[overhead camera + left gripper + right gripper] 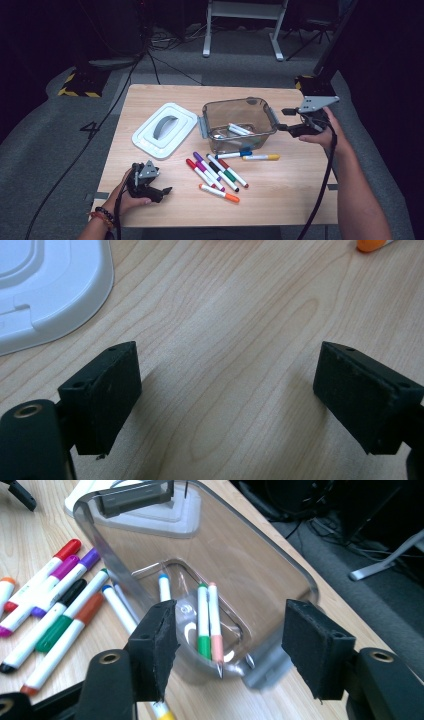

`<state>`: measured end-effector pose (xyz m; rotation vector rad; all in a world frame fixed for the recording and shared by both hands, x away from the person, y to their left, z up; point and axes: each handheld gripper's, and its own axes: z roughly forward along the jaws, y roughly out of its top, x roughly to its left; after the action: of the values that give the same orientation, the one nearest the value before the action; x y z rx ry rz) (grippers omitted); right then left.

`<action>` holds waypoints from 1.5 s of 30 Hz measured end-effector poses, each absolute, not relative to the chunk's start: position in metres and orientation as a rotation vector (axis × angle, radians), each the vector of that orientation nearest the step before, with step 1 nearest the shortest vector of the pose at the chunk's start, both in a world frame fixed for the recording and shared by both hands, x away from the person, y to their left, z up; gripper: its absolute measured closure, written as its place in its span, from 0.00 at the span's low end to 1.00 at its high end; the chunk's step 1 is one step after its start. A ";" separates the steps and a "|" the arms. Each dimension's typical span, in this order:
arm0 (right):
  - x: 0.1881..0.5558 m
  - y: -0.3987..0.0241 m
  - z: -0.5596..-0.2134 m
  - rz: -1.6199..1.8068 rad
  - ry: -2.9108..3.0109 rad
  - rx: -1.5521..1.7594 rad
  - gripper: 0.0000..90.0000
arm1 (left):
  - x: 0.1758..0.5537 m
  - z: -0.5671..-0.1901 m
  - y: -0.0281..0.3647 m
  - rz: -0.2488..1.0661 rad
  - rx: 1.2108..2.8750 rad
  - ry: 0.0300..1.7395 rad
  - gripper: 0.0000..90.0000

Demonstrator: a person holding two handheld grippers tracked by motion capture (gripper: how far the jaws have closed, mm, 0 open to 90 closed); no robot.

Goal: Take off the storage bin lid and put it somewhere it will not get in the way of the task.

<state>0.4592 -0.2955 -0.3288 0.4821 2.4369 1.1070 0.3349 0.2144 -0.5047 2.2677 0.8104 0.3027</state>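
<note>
Marker sorting station: clear bin (240,124), loose markers (215,172), 2 tongs.

Item 1, clear bin: stands upright on the wooden table (150,200), right of centre, with a grey latch on each end; the right gripper view shows a green-capped marker (203,622) and a pink-capped marker (215,622) lying side by side inside, plus a blue-capped one. Item 2, loose markers: lying flat on the table just in front of the bin, well apart from the left tongs. Item 3, white lid (165,129): flat on the table just left of the bin. Item 4, right tongs (287,120): held at the bin's right end, spread, nothing between the pads. Item 5, left tongs (167,191): resting low at the table's near left corner, spread wide over bare wood, nothing held.
</note>
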 end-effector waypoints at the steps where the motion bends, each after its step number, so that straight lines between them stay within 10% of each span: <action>1: 0.455 -0.302 -0.329 1.098 2.429 0.490 0.42 | 0.335 -0.505 0.214 0.303 2.268 0.810 0.14; 16: 0.434 -0.345 -0.393 1.125 2.485 0.609 0.43 | 0.335 -0.505 0.214 0.303 2.268 0.810 0.14; 45: 0.458 -0.287 -0.488 0.995 2.748 0.604 0.51 | 0.334 -0.505 0.215 0.300 2.270 0.805 0.14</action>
<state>0.4578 -0.2872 -0.4879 0.6041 2.7478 0.9952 0.3344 0.2145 -0.5047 2.2696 0.8053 0.2998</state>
